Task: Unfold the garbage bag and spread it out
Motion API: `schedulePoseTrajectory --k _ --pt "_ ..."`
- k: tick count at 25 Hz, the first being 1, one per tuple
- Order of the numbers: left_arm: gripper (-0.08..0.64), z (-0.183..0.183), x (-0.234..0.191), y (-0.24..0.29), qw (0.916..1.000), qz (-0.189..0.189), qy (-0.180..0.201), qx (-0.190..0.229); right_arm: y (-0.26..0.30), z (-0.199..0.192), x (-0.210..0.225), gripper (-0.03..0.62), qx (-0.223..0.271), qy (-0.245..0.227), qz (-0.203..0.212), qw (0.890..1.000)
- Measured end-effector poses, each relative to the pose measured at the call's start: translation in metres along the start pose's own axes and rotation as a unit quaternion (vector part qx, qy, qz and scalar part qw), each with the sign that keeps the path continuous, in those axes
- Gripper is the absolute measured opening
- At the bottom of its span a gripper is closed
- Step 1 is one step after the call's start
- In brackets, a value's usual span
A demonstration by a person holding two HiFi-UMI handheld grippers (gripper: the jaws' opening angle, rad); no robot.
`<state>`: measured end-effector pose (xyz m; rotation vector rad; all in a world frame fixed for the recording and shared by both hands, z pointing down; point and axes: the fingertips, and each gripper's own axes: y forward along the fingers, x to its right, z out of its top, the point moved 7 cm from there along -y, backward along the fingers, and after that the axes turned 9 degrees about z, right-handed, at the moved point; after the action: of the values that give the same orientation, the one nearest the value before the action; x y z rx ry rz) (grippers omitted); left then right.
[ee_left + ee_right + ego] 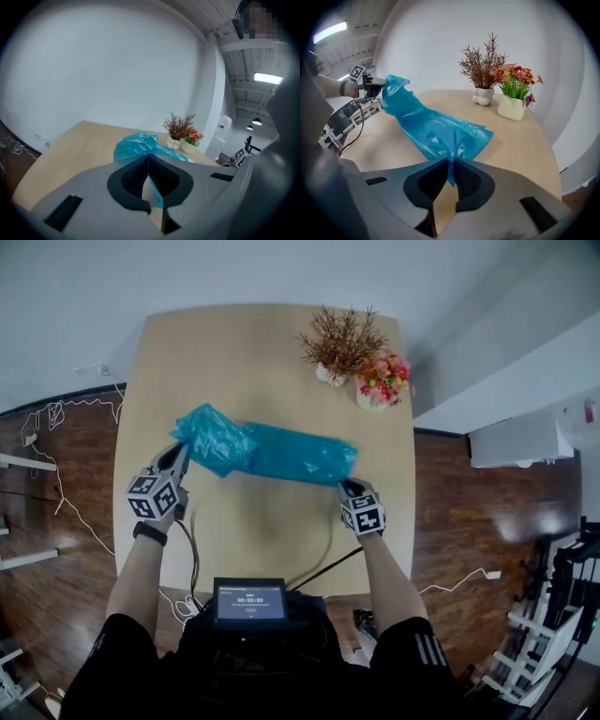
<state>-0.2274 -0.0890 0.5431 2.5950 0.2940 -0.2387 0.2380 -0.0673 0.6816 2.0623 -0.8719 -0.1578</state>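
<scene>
Because the job is to open the bag [272,454] out flat, it is gripped at its two ends, one end to each hand, so that drawing the hands apart can pull the folds out of it. It lies across the middle of the tabletop [262,352], running from the person's left to right. The left tool [149,161] has its jaws fully together, with a thin edge of blue film caught between the pads. That end of the bag is bunched and puffed up and looks lifted a little off the wood. The right tool [451,164] is closed on a gathered corner at the other end, its jaws parted by barely more than the pinched film. From this corner the plastic fans out flatter and lies on the wood. Judging by the creases and the crumpled left end, the spreading is only partly done. More outward pull, or a fresh hold on the edges, seems needed.

As a container the bag looks empty: nothing bulges in it except its own folds. Which end is the mouth I cannot tell.

At the far right of the tabletop, well apart from the bag, stand two small vessels just beside each other. A white vase [330,374] holds brown dried sprigs, and a cream pot [373,399] holds red and pink flowers with green leaves.
</scene>
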Motion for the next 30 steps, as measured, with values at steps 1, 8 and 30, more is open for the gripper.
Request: schedulePoseTrajectory --k 1,8,30 --pt "0.0 -0.005 -0.01 -0.002 0.9999 0.013 -0.002 -0.003 -0.002 -0.002 0.0 0.043 0.001 0.002 0.002 1.0" --pt "0.009 -0.032 -0.071 -0.013 0.9953 0.082 -0.043 -0.027 -0.006 -0.013 -0.003 0.043 -0.005 0.009 0.001 1.0" --pt "0.282 -0.097 -0.135 0.005 0.9456 0.16 0.178 -0.22 0.002 -0.015 0.003 0.043 -0.039 -0.017 0.008 0.999"
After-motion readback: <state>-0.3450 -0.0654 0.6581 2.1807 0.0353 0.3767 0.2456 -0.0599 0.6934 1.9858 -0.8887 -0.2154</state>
